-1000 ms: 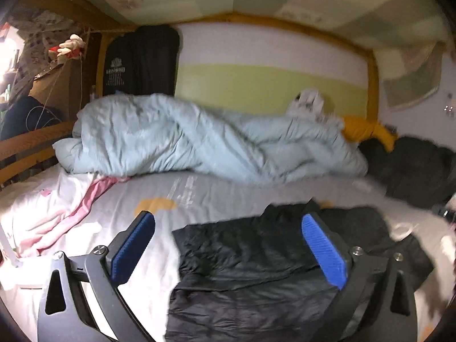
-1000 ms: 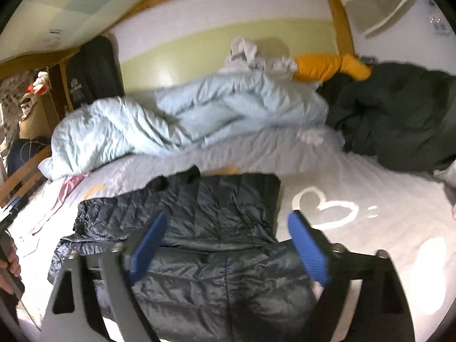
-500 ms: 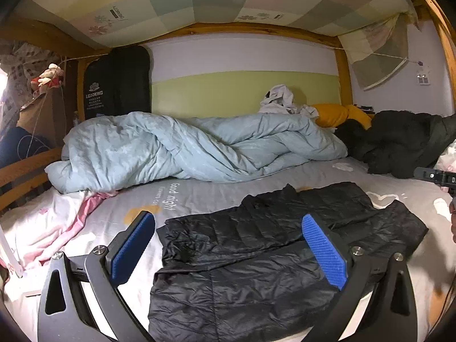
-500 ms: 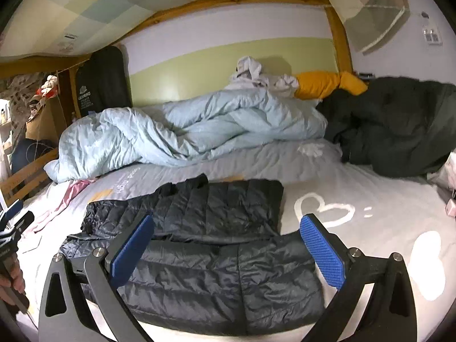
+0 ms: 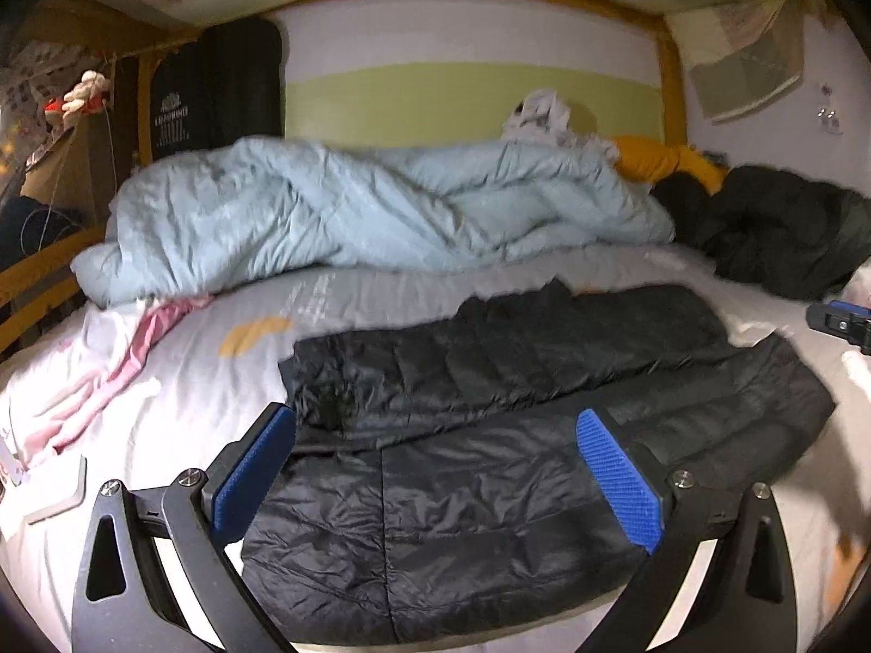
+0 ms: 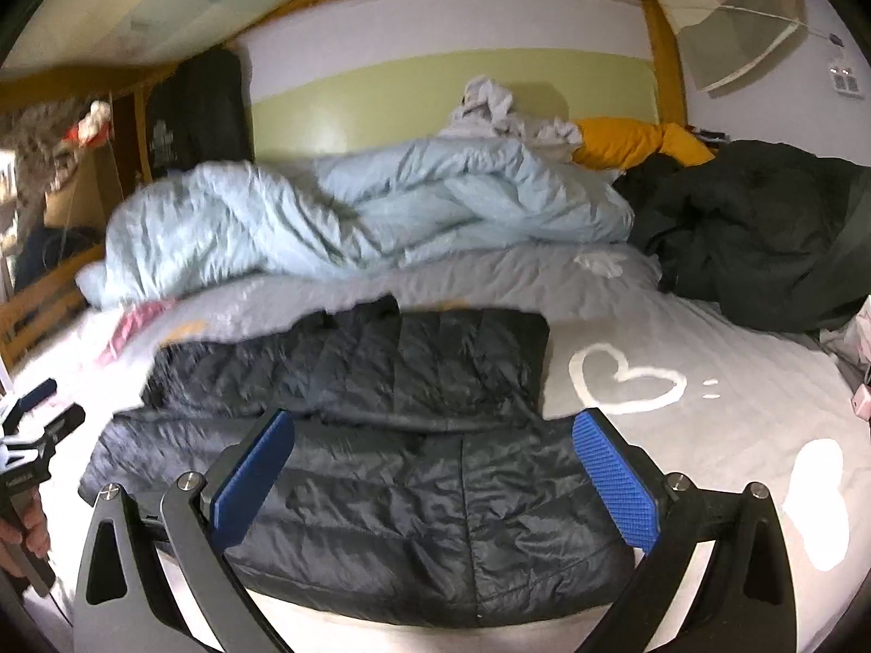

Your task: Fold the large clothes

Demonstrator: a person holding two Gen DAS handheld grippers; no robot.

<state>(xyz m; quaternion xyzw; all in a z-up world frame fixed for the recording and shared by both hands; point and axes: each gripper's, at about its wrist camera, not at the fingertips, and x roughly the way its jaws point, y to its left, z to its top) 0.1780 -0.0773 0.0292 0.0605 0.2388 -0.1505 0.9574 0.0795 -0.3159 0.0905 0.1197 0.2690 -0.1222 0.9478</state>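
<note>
A black quilted down jacket lies flat on the grey bed sheet, its upper part folded over the lower. It also shows in the right wrist view. My left gripper is open and empty, just above the jacket's near left part. My right gripper is open and empty, above the jacket's near right part. The right gripper's tip shows at the right edge of the left wrist view. The left gripper shows at the left edge of the right wrist view.
A rumpled light-blue duvet lies along the back of the bed. A dark coat is heaped at the back right, with an orange garment behind it. Pink cloth lies at the left. A wooden bed frame stands around the bed.
Both grippers have dipped and come closer to the jacket, which now fills more of each view. Both stay open. The jacket has not moved.
</note>
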